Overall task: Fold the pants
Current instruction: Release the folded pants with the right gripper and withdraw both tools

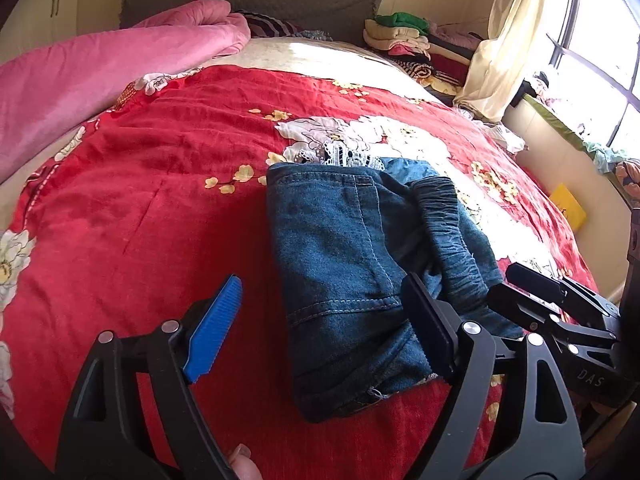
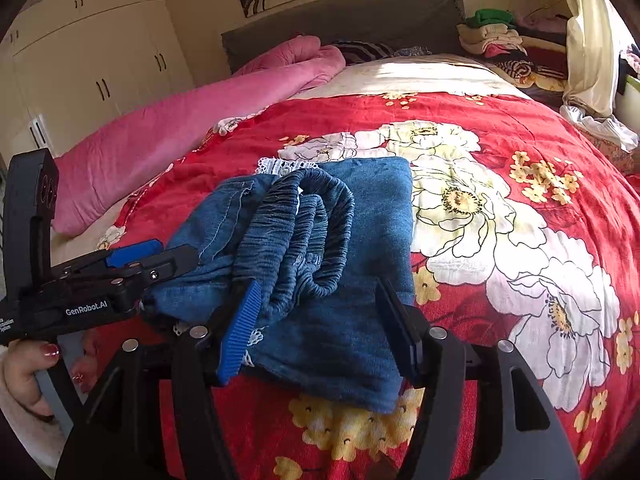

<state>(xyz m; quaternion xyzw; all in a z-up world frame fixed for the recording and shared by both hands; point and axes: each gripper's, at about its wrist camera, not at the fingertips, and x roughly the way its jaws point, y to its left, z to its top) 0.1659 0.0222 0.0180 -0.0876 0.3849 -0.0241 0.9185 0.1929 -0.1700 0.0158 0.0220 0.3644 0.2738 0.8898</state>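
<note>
The blue denim pants (image 1: pixel 344 264) lie folded in a thick bundle on the red flowered bedspread (image 1: pixel 140 200), their gathered elastic waistband (image 2: pixel 296 232) on top and a white lace trim at the far edge. My left gripper (image 1: pixel 324 328) is open, its fingers on either side of the bundle's near left part. My right gripper (image 2: pixel 320 328) is open over the bundle's near right part, one blue pad (image 2: pixel 240 332) against the waistband. Each gripper shows in the other's view, the right one (image 1: pixel 560 308) and the left one (image 2: pixel 132 264), beside the pants.
A pink quilt (image 1: pixel 100 80) lies along the bed's left side. A pile of folded clothes (image 1: pixel 404 36) sits by the grey headboard. A cream curtain (image 1: pixel 504 40) and a window are at right. White wardrobes (image 2: pixel 88 52) stand at left.
</note>
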